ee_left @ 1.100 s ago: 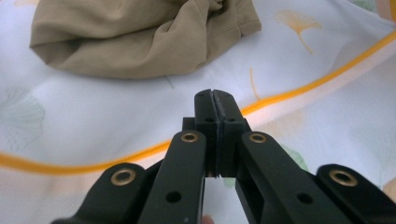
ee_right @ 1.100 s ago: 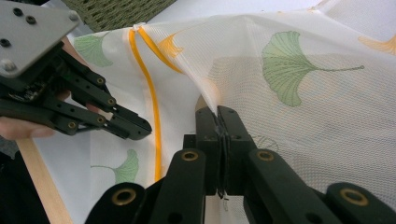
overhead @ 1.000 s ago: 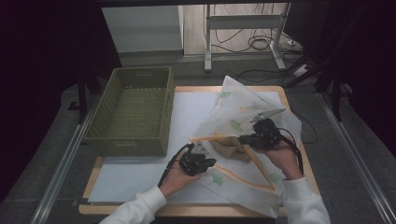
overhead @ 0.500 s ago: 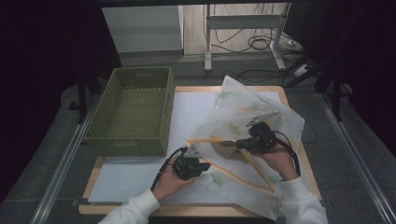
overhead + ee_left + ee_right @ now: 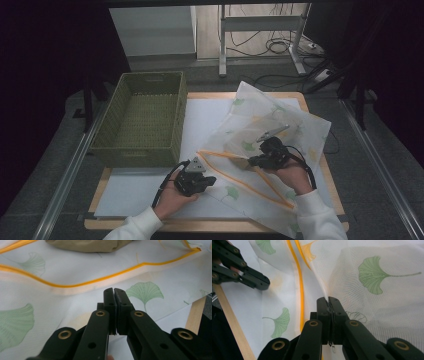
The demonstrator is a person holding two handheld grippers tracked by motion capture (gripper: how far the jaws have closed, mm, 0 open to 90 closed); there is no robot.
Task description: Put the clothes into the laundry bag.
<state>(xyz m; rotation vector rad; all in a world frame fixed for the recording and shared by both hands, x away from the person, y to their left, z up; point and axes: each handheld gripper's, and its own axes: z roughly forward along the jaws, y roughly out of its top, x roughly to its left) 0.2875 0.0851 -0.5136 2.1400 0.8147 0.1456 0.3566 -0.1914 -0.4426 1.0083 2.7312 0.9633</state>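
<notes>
The table (image 5: 320, 107) fills the middle of the high view, a wooden board under a white sheet. On its left half, in the upper left of the frame, stands the green woven basket (image 5: 142, 117). Over the right half lies the white mesh laundry bag (image 5: 295, 125) with its ginkgo-leaf print, rumpled, reaching from the upper centre down to the lower right. Its orange zipper edge (image 5: 235, 165) gapes in a long wedge at lower centre, and a beige garment (image 5: 87, 245) lies inside, at the top of the left gripper view.

My right gripper (image 5: 252, 161), just right of centre in the high view, is clamped on a fold of the bag's mesh; in the right gripper view the fabric runs pinched between my closed jaws. My left gripper (image 5: 209, 180), at lower centre, has its jaws pressed together with nothing visible between them, tips just above the bag's cloth beside the zipper edge.
</notes>
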